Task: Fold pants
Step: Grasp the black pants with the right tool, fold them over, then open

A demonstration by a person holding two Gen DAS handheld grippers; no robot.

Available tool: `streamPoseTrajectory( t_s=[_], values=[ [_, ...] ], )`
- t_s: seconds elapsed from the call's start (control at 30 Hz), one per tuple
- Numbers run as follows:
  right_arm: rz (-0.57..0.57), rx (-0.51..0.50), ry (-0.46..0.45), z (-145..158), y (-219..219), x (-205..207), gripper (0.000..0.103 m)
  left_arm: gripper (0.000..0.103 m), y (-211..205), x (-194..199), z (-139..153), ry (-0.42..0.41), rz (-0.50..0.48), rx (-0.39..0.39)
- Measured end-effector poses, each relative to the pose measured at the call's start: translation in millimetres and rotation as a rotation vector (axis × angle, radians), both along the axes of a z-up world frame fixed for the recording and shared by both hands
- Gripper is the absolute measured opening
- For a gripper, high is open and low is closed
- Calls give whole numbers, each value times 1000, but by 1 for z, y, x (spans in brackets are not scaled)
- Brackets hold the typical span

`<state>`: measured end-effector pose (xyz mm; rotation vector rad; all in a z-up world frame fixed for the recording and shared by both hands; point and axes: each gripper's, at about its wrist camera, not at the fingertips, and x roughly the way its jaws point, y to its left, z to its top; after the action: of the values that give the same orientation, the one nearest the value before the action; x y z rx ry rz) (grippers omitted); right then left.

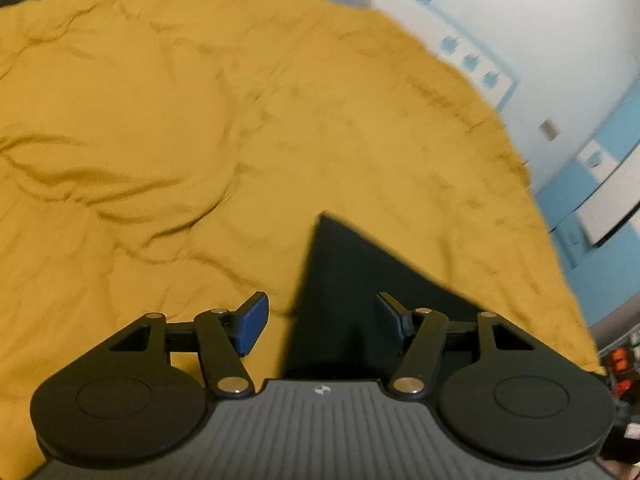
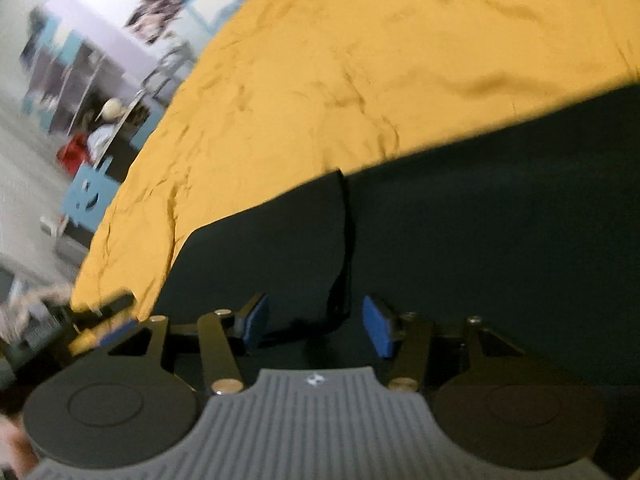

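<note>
1. The pants (image 2: pixel 460 220), dark, soft and limp by my guess, lay flat on the yellow bedspread (image 1: pixel 200 120).
2. My left tongs (image 1: pixel 322 322) stood wide and empty over a corner at 12 o'clock.
3. My right tongs (image 2: pixel 316 326) gaped, holding nothing; a folded edge (image 2: pixel 346 248) ran between them, the best hold.
4. Nothing blocked me; room clutter (image 2: pixel 80 128) sat at 10 o'clock.

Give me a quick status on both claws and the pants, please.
Left claw open, empty. Right claw open, empty. Dark pants flat on yellow bedspread. Nothing in the way.
</note>
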<state>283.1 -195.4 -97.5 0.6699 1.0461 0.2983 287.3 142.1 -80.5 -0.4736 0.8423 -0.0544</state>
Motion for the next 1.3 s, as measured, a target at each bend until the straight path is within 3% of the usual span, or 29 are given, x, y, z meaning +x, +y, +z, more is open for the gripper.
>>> streamPoseTrajectory(
  t_s=[0.13,0.2,0.27,0.37,0.43,0.53,0.67,0.8,0.87,0.93,1.0,1.1,1.17,1.23,1.3],
  values=[
    [-39,80,37,-10,2,10,44,70,4,2,-15,32,12,-9],
    [-45,96,53,-16,3,15,30,70,-1,8,-17,43,11,-28],
    [-35,109,79,-20,2,18,6,70,-1,12,-19,48,5,-27],
    [-26,191,70,-15,-4,11,3,70,-4,15,-16,31,-27,-34],
    [-22,247,39,-5,-9,4,3,70,-3,15,-16,20,-53,-40],
    [-31,233,20,5,-17,-5,3,70,-9,21,-20,33,-56,-32],
    [-33,132,31,-1,-23,-5,4,70,-10,22,-23,44,-66,-33],
    [28,1,36,-13,-10,1,5,70,-17,21,-33,100,-83,15],
    [53,-83,-15,0,-4,-1,13,70,-19,20,-34,103,-87,35],
    [80,-273,-155,22,6,-13,27,67,-22,18,-29,78,-93,50],
    [141,-376,-289,35,14,-27,29,68,-30,12,-21,23,-123,82],
    [248,-384,-253,18,21,-26,28,70,-45,13,-26,82,-144,183],
    [267,-420,-237,11,24,-25,24,71,-49,13,-26,95,-138,208],
    [221,-379,-245,24,11,-32,25,69,-50,7,-15,72,-92,221],
    [168,-332,-285,42,-12,-47,27,68,-54,-8,1,-1,-47,243]
  ],
)
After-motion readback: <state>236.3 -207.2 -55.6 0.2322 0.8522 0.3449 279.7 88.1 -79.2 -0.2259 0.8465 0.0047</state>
